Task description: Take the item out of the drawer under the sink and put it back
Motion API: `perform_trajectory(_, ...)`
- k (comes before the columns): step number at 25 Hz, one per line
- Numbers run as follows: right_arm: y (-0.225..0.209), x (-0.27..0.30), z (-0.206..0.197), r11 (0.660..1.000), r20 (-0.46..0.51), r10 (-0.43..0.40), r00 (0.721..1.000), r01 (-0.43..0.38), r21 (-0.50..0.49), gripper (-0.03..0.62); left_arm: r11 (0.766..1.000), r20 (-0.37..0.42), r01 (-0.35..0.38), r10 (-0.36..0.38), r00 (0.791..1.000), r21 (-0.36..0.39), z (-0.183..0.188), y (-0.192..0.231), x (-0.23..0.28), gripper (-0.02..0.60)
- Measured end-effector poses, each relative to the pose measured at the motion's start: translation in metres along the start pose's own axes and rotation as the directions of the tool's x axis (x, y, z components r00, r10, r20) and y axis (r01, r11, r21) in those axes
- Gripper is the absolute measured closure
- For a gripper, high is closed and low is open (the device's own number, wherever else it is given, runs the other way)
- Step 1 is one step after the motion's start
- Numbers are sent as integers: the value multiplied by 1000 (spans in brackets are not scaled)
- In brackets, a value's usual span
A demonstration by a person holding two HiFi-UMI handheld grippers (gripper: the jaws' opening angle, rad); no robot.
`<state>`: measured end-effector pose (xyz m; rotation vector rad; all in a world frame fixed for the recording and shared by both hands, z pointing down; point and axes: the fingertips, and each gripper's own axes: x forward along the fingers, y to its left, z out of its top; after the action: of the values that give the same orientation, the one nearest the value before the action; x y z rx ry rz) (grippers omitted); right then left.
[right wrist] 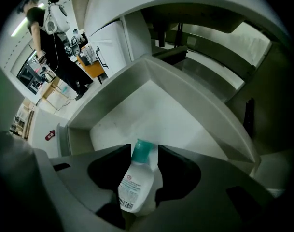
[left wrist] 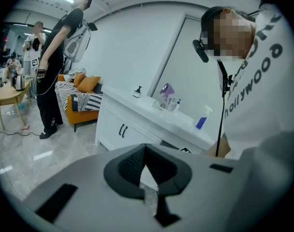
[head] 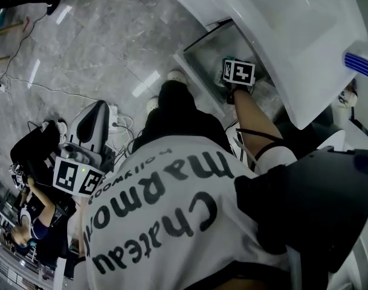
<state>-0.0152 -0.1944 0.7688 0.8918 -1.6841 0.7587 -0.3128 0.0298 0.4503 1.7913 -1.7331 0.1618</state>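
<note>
right gripper (right wrist: 143, 149) fingers stand apart with the white, teal-capped bottle (right wrist: 134, 182) between them, unclamped, down in the open drawer (right wrist: 185, 98); left gripper (left wrist: 145, 151) fingers are together, nothing between them.

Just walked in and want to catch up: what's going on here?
A person has the right gripper down in the open drawer under the sink. A teal-capped white bottle sits between its open jaws, not squeezed. The left gripper is held aside, shut and empty.
</note>
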Motion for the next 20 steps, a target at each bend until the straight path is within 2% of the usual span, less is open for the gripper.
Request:
perform_trajectory(6, -1, 10, -1, 999, -44, 1, 999, 1, 45, 425, 1000, 4, -5, 5, 1000, -8, -2, -3, 4, 574)
perform_trajectory(14, -3, 10, 1, 996, -62, -87, 994, 89, 26, 439, 999, 24, -28, 28, 999, -25, -2, -2, -5, 574)
perform_trajectory(20, -3, 11, 3, 995, -73, -78, 994, 83, 61, 451, 998, 60, -53, 56, 997, -43, 7, -2, -9, 574)
